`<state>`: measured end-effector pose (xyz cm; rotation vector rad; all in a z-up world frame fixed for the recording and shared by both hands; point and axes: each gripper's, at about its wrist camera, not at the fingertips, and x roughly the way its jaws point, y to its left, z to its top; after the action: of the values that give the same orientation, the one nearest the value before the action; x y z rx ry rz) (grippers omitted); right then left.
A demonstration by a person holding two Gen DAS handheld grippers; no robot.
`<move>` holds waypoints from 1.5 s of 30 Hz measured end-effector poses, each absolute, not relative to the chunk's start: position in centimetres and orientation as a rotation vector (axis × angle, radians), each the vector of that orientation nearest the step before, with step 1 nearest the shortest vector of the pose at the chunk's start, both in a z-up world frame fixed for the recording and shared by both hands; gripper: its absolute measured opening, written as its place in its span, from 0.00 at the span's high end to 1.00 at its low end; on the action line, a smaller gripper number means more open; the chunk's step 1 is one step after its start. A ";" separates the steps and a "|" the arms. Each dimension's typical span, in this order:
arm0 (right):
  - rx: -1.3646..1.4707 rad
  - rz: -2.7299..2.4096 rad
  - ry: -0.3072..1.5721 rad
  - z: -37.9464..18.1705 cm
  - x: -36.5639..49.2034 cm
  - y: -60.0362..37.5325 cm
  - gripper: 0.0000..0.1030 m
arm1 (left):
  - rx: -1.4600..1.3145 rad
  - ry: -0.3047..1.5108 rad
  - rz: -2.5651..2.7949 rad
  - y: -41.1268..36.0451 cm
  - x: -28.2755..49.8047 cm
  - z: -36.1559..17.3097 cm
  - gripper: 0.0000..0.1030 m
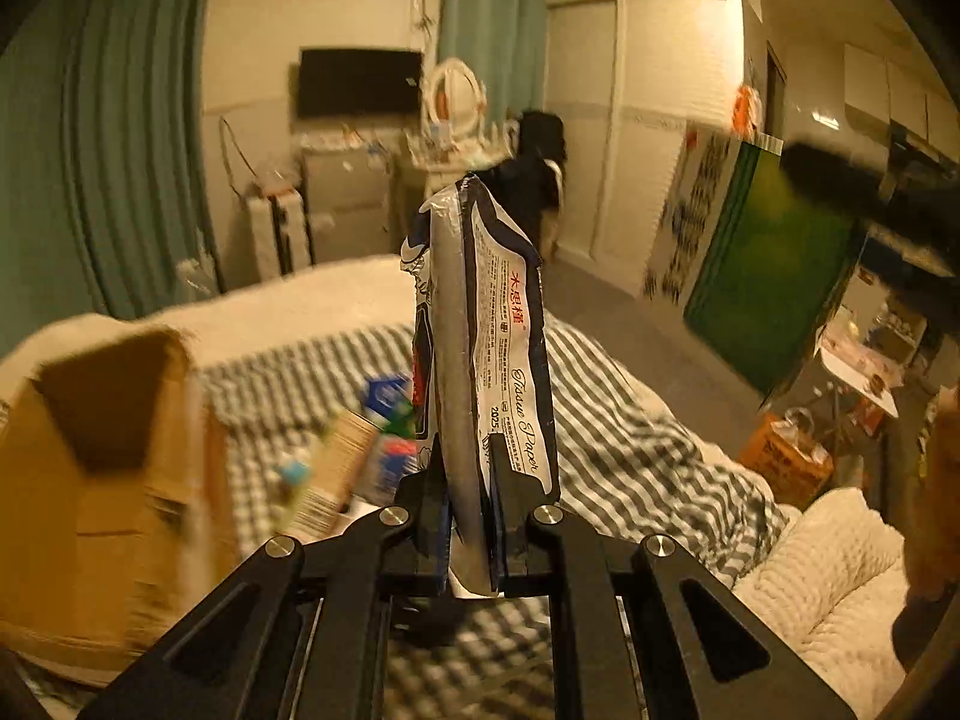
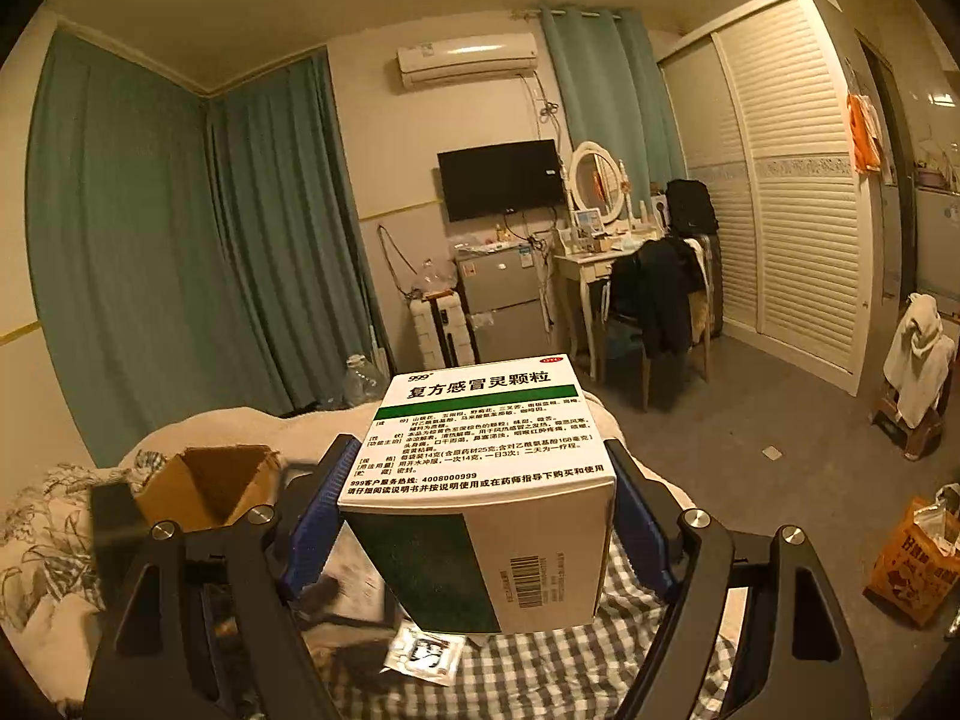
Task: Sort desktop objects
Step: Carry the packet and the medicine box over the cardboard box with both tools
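Note:
My left gripper (image 1: 471,480) is shut on a tissue paper pack (image 1: 486,324), white with dark blue print, held upright above the checked bedspread (image 1: 624,444). My right gripper (image 2: 474,516) is shut on a white and green medicine box (image 2: 486,480), held above the checked bedspread (image 2: 540,672). An open brown cardboard box (image 1: 114,468) stands at the left; it also shows in the right wrist view (image 2: 210,480). Small items, among them a blue carton (image 1: 387,393), lie blurred beside the box.
A small white sachet (image 2: 423,654) lies on the bed under the medicine box. A dark frame-like object (image 2: 354,570) lies to its left. A white fluffy blanket (image 1: 840,576) lies at the right. An orange bag (image 2: 915,564) stands on the floor.

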<state>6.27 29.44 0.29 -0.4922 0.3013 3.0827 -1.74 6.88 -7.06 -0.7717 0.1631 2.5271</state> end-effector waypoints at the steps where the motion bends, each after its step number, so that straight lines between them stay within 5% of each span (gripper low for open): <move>1: -0.483 3.091 0.293 0.6 6.3 28.9 0.24 | -0.754 0.162 2.549 6.3 -1.7 -6.2 0.90; 20: -0.456 3.318 0.268 4.4 4.9 14.3 0.24 | -0.543 0.109 3.012 -11.5 -0.4 2.1 0.90; 45: -0.999 3.434 0.037 -6.3 -7.5 1.6 0.23 | -1.074 0.056 2.941 -18.7 -8.7 -8.2 0.89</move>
<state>-7.48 1.56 -6.35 -0.9986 0.0368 3.4338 -8.71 -18.66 -8.18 -1.0737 0.0564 2.9408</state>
